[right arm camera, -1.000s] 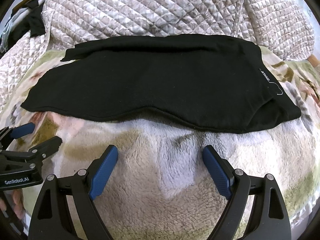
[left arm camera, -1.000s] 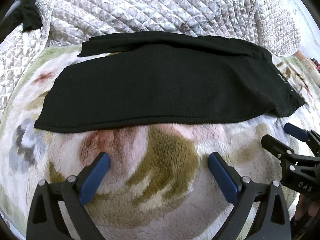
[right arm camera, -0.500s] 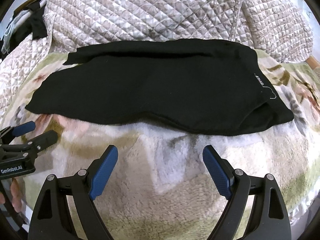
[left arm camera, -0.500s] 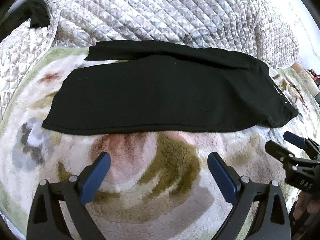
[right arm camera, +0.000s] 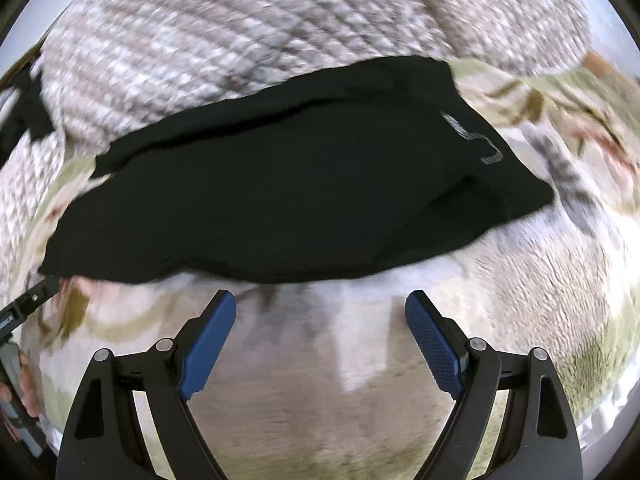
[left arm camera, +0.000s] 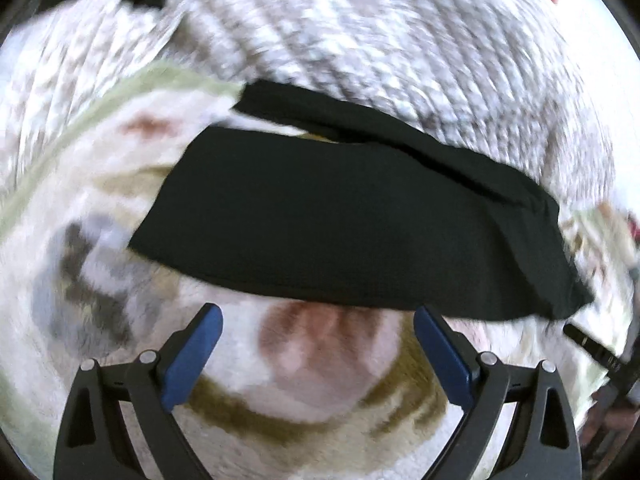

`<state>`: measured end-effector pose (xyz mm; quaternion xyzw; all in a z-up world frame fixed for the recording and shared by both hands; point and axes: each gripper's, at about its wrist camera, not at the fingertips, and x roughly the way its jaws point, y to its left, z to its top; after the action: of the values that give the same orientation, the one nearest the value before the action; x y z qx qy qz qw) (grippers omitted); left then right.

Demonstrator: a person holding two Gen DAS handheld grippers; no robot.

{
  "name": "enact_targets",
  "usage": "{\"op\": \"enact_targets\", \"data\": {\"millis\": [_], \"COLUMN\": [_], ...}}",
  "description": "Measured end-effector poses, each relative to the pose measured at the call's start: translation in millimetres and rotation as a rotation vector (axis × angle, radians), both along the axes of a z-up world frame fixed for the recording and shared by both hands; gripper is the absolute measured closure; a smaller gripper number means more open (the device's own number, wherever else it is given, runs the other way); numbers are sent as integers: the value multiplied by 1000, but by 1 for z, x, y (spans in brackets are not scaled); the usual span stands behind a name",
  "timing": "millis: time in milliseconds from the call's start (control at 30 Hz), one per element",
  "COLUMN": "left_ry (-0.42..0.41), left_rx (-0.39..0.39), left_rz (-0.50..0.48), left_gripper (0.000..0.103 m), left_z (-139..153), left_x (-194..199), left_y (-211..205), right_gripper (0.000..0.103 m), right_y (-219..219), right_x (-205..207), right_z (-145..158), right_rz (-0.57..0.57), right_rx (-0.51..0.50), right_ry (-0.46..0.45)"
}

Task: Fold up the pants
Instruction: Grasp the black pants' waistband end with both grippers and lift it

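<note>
Black pants (left arm camera: 340,224) lie folded lengthwise on a fluffy patterned blanket (left arm camera: 320,364), legs to the left and waist to the right. In the right wrist view the pants (right arm camera: 288,196) show a small white label near the waist. My left gripper (left arm camera: 318,320) is open and empty, just short of the pants' near edge. My right gripper (right arm camera: 320,306) is open and empty, also just short of the near edge. Both views are motion-blurred.
A quilted grey-white cover (left arm camera: 380,40) is bunched up behind the pants. The right gripper's tip (left arm camera: 592,346) shows at the right edge of the left wrist view. The left gripper (right arm camera: 24,304) shows at the left edge of the right wrist view.
Both grippers have swung quickly, blurring the views. The left view has turned so the pants sit further right; the right view has tilted. Both grippers stay open and the pants lie unmoved.
</note>
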<state>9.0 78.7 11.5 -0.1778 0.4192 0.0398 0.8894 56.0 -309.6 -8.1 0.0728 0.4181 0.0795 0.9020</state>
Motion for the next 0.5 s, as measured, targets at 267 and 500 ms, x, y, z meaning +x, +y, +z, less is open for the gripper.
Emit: {"op": "enact_targets", "data": {"millis": [267, 500], "left_ry": [-49, -77], "left_rx": [-160, -146], "left_rz": [110, 169], "left_gripper": [7, 27], "left_z": [-10, -13], "left_x": [11, 25], "left_y": [33, 44], "right_gripper": [16, 16], "right_y": [-35, -58], "right_x": [28, 52], "right_z": [-4, -4], "right_rz": [-148, -225], "right_rx": [177, 258], "right_ry": [1, -33]}}
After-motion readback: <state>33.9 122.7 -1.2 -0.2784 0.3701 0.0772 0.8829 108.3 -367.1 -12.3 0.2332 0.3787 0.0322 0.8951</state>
